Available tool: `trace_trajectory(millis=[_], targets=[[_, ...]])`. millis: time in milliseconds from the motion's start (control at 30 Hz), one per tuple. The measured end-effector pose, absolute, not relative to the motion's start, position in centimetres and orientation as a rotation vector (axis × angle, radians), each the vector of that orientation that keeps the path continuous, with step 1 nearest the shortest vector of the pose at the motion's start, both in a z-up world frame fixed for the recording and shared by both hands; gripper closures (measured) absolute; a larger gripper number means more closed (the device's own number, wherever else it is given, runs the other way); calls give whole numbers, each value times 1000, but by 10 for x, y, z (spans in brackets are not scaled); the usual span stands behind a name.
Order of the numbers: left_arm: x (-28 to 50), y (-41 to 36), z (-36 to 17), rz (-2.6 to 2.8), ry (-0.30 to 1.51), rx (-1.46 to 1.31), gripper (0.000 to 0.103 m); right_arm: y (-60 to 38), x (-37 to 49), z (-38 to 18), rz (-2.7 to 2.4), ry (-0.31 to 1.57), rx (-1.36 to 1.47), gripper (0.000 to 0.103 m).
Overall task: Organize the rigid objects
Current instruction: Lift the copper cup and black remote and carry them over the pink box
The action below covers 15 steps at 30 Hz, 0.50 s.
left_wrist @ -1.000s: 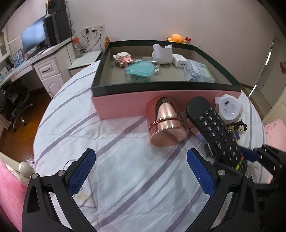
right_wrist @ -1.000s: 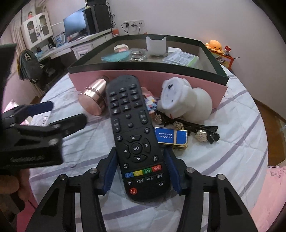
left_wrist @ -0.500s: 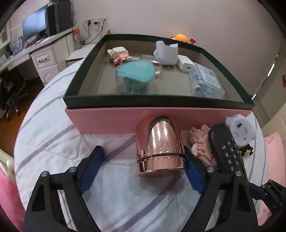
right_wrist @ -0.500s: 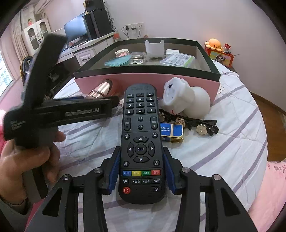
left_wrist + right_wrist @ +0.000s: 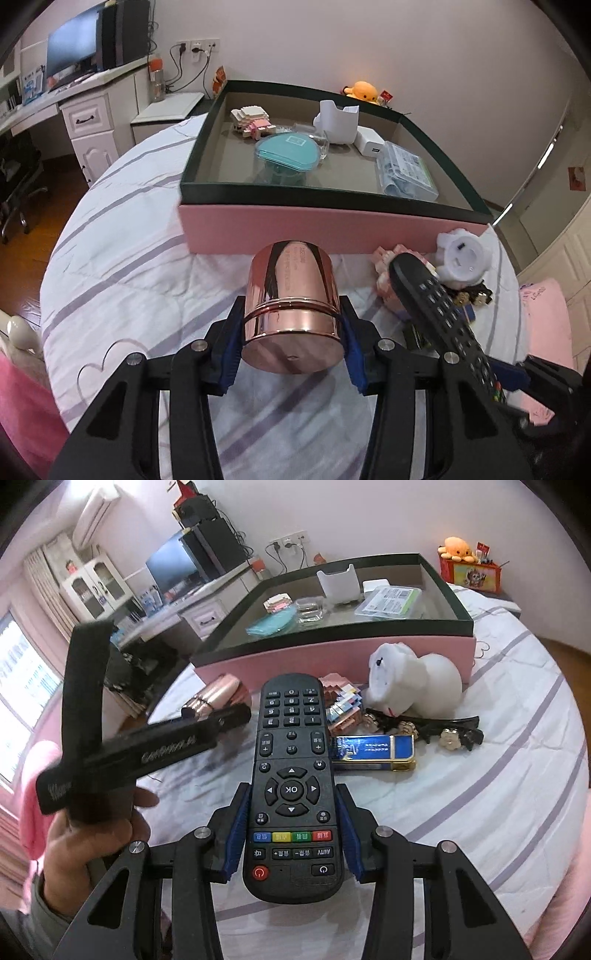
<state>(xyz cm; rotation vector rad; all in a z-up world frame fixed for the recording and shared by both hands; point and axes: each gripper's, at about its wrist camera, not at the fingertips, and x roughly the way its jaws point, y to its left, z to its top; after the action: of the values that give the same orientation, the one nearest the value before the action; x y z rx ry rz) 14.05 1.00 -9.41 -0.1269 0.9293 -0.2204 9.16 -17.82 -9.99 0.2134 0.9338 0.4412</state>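
My left gripper [image 5: 291, 354] is shut on a rose-gold metal cup [image 5: 291, 306] that lies on its side on the striped tablecloth, just in front of the pink box [image 5: 332, 229]. The cup also shows in the right wrist view [image 5: 212, 701]. My right gripper [image 5: 291, 834] is shut on a black remote control [image 5: 291, 775] and holds it above the table, pointing toward the box [image 5: 332, 650]. The remote shows at the right of the left wrist view [image 5: 443, 314].
The dark-rimmed box holds a teal lid [image 5: 288, 151], a block toy [image 5: 251, 120], a white holder [image 5: 338, 122], a charger and a plastic packet. In front of it lie a white night light [image 5: 413, 679], a blue lighter [image 5: 373, 753], a black hair clip [image 5: 443, 727] and pink blocks [image 5: 343, 705].
My left gripper moved forward around the cup and shut on it. My right gripper kept hold of the remote and lifted it slightly.
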Motion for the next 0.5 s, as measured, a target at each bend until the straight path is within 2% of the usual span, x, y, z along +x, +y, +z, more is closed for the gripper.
trace_trajectory(millis=[233,500], targets=[[137,12,-83,-218,907,-109,56,-166,95,-97,415,934,150,58],[138,6,-98,-219,939,-97,56,-148,106,-121,307,987,8,58]])
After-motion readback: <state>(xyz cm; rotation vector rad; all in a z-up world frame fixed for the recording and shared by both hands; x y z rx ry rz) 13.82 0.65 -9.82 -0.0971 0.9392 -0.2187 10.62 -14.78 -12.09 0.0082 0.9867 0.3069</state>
